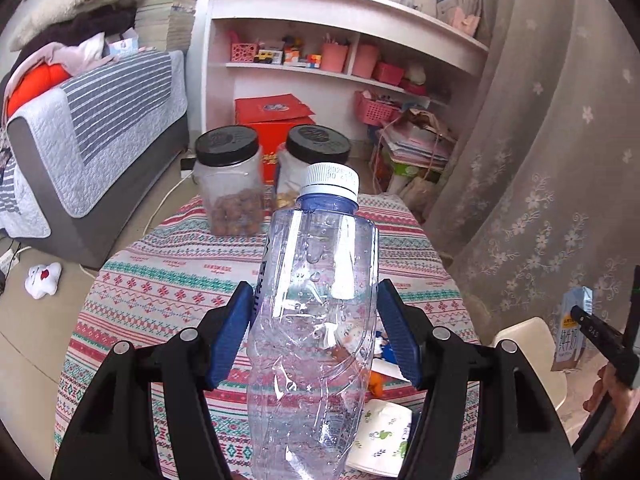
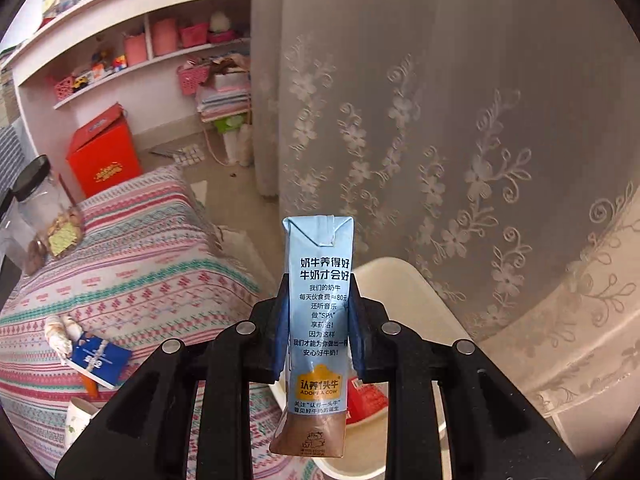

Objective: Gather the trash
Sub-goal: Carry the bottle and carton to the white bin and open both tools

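Note:
My left gripper (image 1: 316, 332) is shut on a crumpled clear plastic bottle (image 1: 316, 320) with a white cap, held upright above the patterned tablecloth (image 1: 160, 292). My right gripper (image 2: 318, 320) is shut on a light-blue milk carton (image 2: 318, 304), held upright over a white bin (image 2: 400, 292) beside the table; the carton also shows in the left wrist view (image 1: 572, 328). A red packet (image 2: 366, 398) lies in the bin. On the table lie a paper cup (image 1: 384, 440), a blue card (image 2: 100, 360) and a crumpled wrapper (image 2: 60, 334).
Two black-lidded snack jars (image 1: 228, 184) stand at the table's far edge. A red box (image 2: 104, 152) sits on the floor by the pink shelves (image 1: 320, 52). A sofa (image 1: 92, 128) is at the left, a lace curtain (image 2: 460, 140) at the right.

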A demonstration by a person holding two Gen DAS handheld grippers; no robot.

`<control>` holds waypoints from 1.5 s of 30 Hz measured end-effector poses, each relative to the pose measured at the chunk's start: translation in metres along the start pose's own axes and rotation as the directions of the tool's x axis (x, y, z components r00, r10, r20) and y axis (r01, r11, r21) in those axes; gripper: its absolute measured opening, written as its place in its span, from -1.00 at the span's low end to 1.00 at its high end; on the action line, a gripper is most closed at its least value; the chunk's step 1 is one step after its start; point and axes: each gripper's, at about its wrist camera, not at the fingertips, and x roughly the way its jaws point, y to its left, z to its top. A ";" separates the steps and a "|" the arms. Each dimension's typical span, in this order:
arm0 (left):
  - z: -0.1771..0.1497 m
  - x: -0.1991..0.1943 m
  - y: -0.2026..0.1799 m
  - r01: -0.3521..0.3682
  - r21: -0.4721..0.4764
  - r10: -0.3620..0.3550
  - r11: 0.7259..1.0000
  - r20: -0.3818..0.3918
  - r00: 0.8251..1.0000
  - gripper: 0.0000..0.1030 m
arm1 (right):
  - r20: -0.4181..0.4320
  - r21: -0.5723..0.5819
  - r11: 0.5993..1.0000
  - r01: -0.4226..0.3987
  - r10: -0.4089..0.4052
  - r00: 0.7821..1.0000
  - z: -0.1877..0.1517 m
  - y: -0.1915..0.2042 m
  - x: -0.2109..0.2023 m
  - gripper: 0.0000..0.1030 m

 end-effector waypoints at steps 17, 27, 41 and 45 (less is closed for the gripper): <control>-0.018 0.059 -0.211 0.306 0.065 -0.295 0.950 -0.143 0.945 0.23 | 0.305 0.218 0.974 0.066 -0.132 0.943 0.021 -0.093 -0.059 0.77; -0.059 0.092 -0.293 0.429 0.051 -0.398 0.902 -0.291 0.870 0.23 | 0.407 0.280 0.959 0.048 -0.164 0.899 0.027 -0.113 -0.081 0.84; -0.092 0.116 -0.307 0.404 0.079 -0.339 0.911 -0.411 0.846 0.57 | 0.425 0.280 0.960 0.013 -0.136 0.895 0.028 -0.105 -0.088 0.86; -0.084 0.110 -0.283 0.302 0.147 -0.234 0.942 -0.360 0.903 0.65 | 0.414 0.250 0.968 0.001 -0.108 0.904 0.029 -0.093 -0.086 0.86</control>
